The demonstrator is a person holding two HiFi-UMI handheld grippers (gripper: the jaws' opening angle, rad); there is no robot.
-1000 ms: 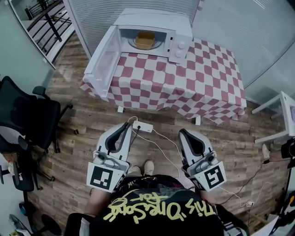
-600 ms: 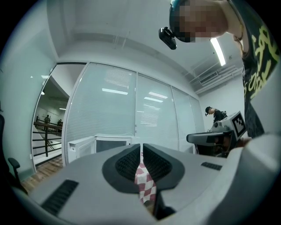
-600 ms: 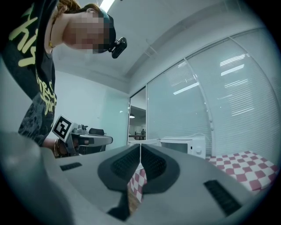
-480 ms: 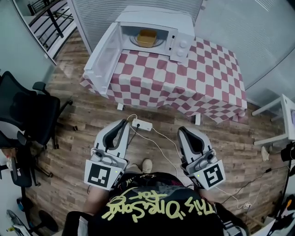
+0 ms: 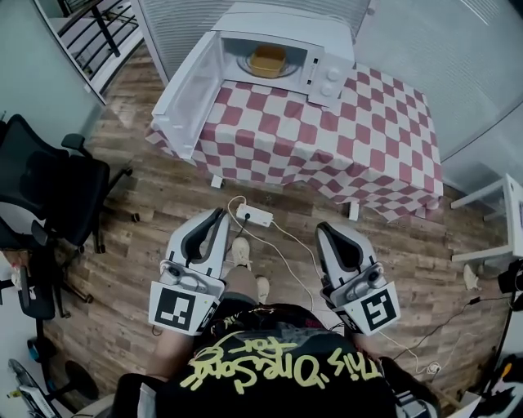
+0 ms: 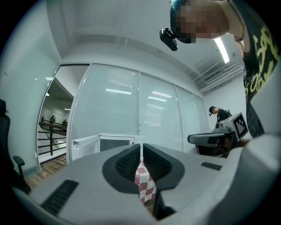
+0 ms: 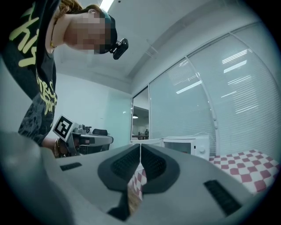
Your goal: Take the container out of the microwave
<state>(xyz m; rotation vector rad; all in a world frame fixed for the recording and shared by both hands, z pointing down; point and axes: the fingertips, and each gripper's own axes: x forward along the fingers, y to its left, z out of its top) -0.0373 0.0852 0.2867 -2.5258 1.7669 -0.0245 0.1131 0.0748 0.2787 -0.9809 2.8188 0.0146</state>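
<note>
Inside the open white microwave [image 5: 286, 20] sits a yellow container [image 5: 267, 59].

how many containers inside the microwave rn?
1: a yellow container on the turntable inside the open microwave. The cavity's side edges are partly hidden, so more could be out of sight.

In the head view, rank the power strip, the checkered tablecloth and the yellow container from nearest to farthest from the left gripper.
1. The power strip: on the floor, just right of the left gripper tips.
2. The checkered tablecloth: ahead, beyond the strip.
3. The yellow container: farthest, inside the open microwave at the cloth's far left end.
</note>
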